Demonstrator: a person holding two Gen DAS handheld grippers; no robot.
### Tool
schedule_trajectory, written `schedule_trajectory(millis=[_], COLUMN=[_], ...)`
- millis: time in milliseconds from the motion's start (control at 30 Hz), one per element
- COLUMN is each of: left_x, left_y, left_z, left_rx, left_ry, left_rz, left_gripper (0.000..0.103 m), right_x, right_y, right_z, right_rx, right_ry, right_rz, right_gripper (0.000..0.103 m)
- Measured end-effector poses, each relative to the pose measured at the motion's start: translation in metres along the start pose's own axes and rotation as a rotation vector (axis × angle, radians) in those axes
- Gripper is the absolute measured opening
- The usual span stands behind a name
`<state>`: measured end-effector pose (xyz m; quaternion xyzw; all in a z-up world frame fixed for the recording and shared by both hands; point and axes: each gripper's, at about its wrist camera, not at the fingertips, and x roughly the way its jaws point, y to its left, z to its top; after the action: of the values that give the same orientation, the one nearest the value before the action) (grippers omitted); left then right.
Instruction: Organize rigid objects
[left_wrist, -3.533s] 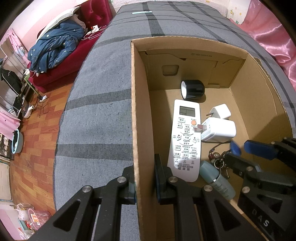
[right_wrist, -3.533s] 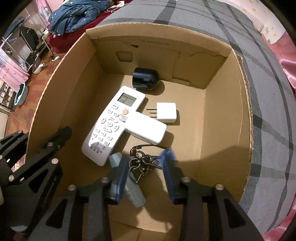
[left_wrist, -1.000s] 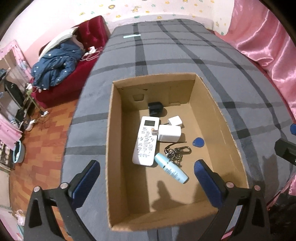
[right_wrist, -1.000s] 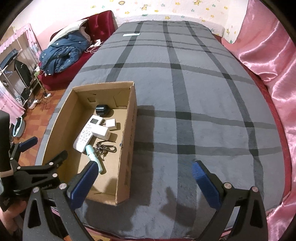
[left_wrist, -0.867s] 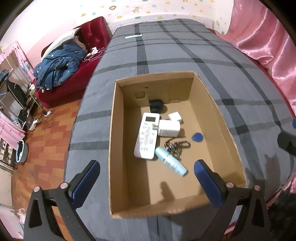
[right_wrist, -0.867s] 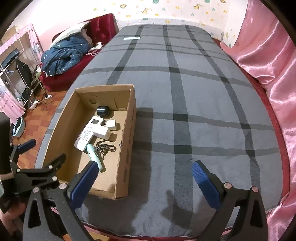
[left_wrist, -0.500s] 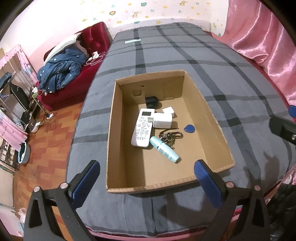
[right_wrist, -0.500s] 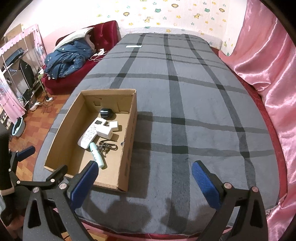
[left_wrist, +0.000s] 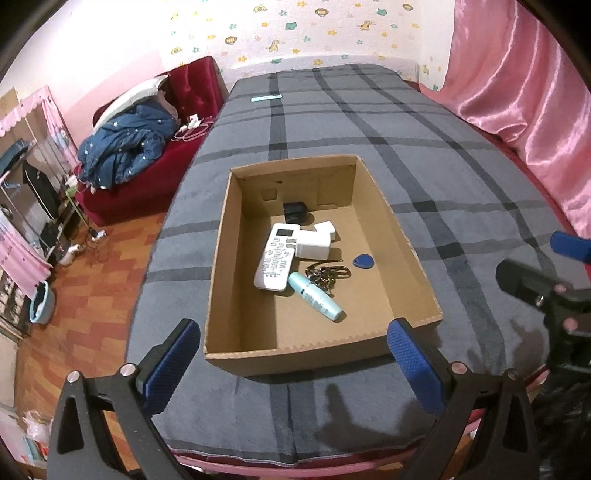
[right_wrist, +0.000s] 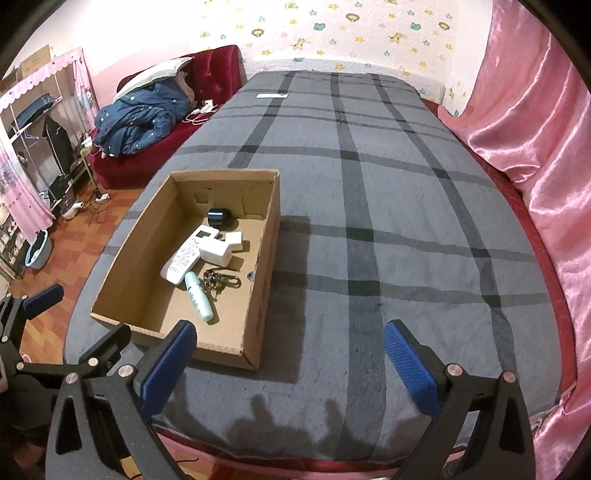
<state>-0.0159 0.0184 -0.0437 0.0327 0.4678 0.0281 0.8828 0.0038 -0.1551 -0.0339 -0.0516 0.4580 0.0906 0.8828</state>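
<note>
Grey plaid blanket (right_wrist: 388, 206), red sofa (right_wrist: 218, 74) with blue jacket (right_wrist: 140, 118), pink curtain (right_wrist: 535, 155), blue basin (right_wrist: 38, 251)

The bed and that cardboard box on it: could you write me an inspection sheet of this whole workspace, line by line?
Surface: grey plaid blanket covering a bed.
Job's things: open cardboard box holding a white remote, two white chargers, a black cylinder, a key bunch, a blue tag and a pale blue tube.
Clutter: a thin light strip at the blanket's far end.
Grippers: left tool and right tool both open, empty, short of the box.
Cables: white chargers and cords on the red sofa.
Surroundings: blue jacket, pink curtains, wood floor.
</note>
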Motion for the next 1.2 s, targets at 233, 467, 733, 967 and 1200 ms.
schedule_trajectory(millis=[233,467,733,967,1200], left_x=[0.004,-0.003,-0.006,-0.007,-0.008], left_y=[0.002,0.004,0.006,0.006,0.005], left_z=[0.001,0.003,0.005,0.005,0.005], left_rx=[-0.021,-0.037,-0.039,-0.038,-0.036], left_ry=[0.033,0.027,0.020,0.017,0.016], left_rz=[-0.014,-0.011,-0.013,-0.010,-0.015], left_gripper=[0.103,0.103,0.103,0.103,0.103], right_x=[-0.001,-0.010,-0.013,-0.013,-0.013], right_y=[-0.001,-0.002,-0.001,-0.001,0.000], right_z=[0.001,0.007,0.008,0.007,0.007], right_rx=[0.007,0.016,0.018,0.020,0.020], right_ry=[0.002,-0.014,-0.017,-0.016,-0.019], right_rz=[-0.005,-0.008,-0.005,-0.003,-0.002], right_gripper=[0.103,0.103,0.103,0.103,0.103])
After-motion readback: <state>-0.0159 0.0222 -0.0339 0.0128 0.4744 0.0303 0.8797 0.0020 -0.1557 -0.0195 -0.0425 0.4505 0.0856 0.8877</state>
